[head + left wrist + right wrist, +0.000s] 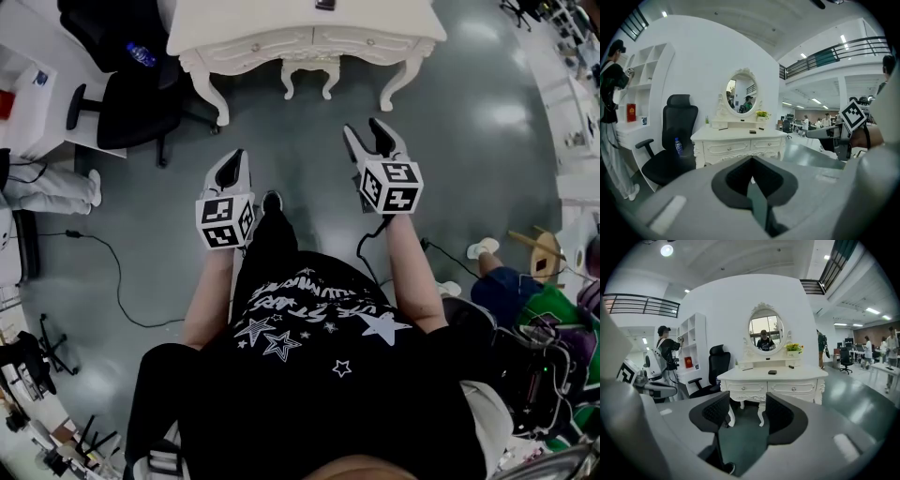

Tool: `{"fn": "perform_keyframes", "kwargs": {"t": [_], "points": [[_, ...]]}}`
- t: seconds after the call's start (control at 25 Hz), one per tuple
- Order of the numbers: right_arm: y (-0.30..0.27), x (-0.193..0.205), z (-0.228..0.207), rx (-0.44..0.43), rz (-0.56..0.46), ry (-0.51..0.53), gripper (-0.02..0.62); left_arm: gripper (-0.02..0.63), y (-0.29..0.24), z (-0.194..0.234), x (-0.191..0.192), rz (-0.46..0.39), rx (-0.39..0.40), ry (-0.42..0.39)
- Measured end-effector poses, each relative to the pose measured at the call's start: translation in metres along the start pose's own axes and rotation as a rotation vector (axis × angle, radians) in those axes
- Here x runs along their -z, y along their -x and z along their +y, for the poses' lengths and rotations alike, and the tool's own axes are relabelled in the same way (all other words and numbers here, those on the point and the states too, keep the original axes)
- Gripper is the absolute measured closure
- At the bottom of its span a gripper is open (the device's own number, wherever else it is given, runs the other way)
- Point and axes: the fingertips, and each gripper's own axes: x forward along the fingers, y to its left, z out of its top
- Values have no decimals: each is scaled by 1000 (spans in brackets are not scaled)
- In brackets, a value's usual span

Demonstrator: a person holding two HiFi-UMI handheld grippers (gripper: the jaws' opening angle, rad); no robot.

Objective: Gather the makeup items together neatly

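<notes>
– So why are both grippers just held out over bare floor (309, 141)?
– Because the work is out of reach. The makeup items (772, 372) lie as a few small dark pieces, apart from one another, on top of the white table (806, 374) under the oval mirror (766, 333). The person stands well back from it, with open floor between.
– And nothing is carried?
– Nothing. On the left gripper (234, 161) the fingers (736, 180) are pressed together with nothing between them. On the right gripper (367, 129) the fingers (780, 413) stand moderately apart, and only floor and the table's legs show through the gap.
– Why side by side, aimed the same way?
– My guess is that both point toward the table because that is the easy way to carry them on an approach. The gathering itself looks not yet begun.
– What would come first once there?
– Probably choosing one piece as the anchor and bringing the others beside it. They look small and low, so the left fingers would have to open, and a careful pinch close to the tabletop seems called for. What each piece is I cannot tell from this far.
– Anything in the way?
– The black office chair (717, 364) stands left of the table, clear of its front.
</notes>
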Motion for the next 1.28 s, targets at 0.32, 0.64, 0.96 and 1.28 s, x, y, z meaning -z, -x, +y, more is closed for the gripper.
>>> {"fn": "perform_keyframes", "kwargs": {"t": [0.32, 0.64, 0.96, 1.28], "points": [[-112, -33, -20, 22, 56, -95, 206, 606, -101, 64, -38, 50, 53, -6], [-221, -64, -5, 15, 103, -131, 156, 606, -167, 136, -69, 71, 81, 3], [-281, -87, 7, 28, 138, -93, 158, 606, -216, 195, -84, 78, 79, 43], [-322, -89, -30, -9, 161, -88, 163, 606, -246, 197, -82, 104, 19, 63]]}}
